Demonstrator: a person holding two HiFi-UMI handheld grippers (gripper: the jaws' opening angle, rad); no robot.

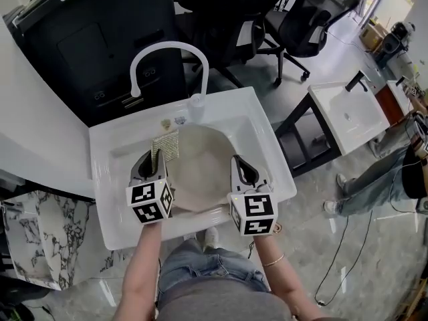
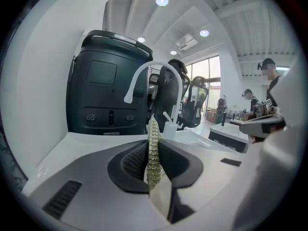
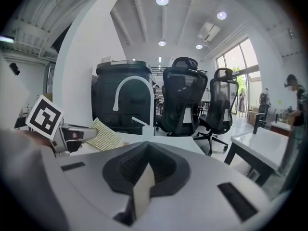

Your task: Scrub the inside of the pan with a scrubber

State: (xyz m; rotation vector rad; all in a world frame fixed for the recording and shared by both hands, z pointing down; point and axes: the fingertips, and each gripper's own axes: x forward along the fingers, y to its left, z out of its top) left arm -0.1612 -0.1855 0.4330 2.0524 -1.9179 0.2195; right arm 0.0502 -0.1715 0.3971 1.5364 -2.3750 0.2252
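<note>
A round beige pan point(image 1: 199, 172) lies in the white sink point(image 1: 107, 154), seen from above in the head view. My left gripper point(image 1: 148, 167) is at the pan's left rim, shut on a yellow-green scrubber point(image 1: 166, 146) that sticks out toward the faucet. In the left gripper view the scrubber point(image 2: 153, 150) stands edge-on between the jaws of that gripper point(image 2: 154, 170). My right gripper point(image 1: 245, 170) sits at the pan's right rim, and in the right gripper view a thin beige edge of the pan point(image 3: 143, 191) is clamped between its jaws. The scrubber point(image 3: 105, 134) shows at the left there.
A white arched faucet point(image 1: 167, 51) rises behind the sink, with a small drain fitting point(image 1: 167, 122) on the ledge. A black cabinet point(image 1: 100, 39) stands behind it. Office chairs point(image 1: 294, 19), a second white basin point(image 1: 348, 112) and a person's legs point(image 1: 368, 189) are to the right.
</note>
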